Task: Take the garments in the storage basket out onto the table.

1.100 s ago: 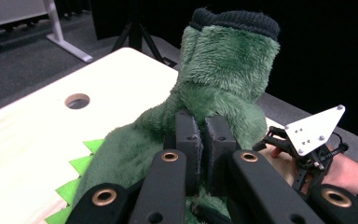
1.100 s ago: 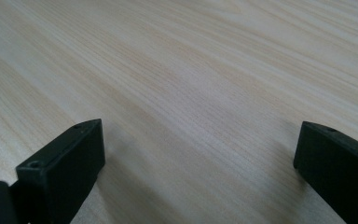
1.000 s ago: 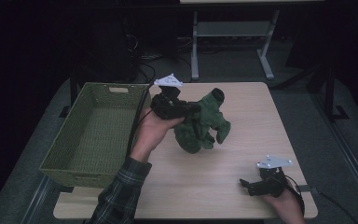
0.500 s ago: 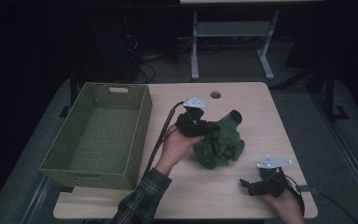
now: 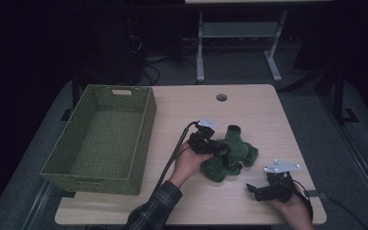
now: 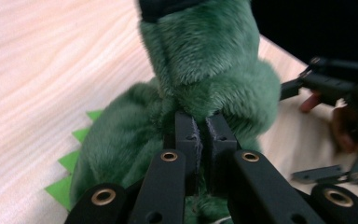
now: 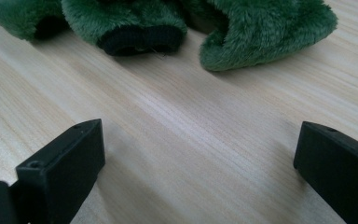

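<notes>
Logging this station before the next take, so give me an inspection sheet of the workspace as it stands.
Surface: light wooden table, round hole near far edge.
Job's things: green plush dinosaur lying on table; green woven basket at left, nothing inside.
Clutter: nothing seen.
Grippers: left hand-held gripper shut on the plush; right hand-held gripper open, resting near the front edge.
Cables: black cable trails from left gripper.
Surroundings: dark room, white frame legs behind.

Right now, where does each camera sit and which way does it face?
High view: above the table's near side, facing forward and down; shows both forearms, basket.
Left gripper view: on the left gripper, facing along fingers shut on the plush.
Right gripper view: on the right gripper, fingers apart, low over the tabletop.
All three share the plush.
</notes>
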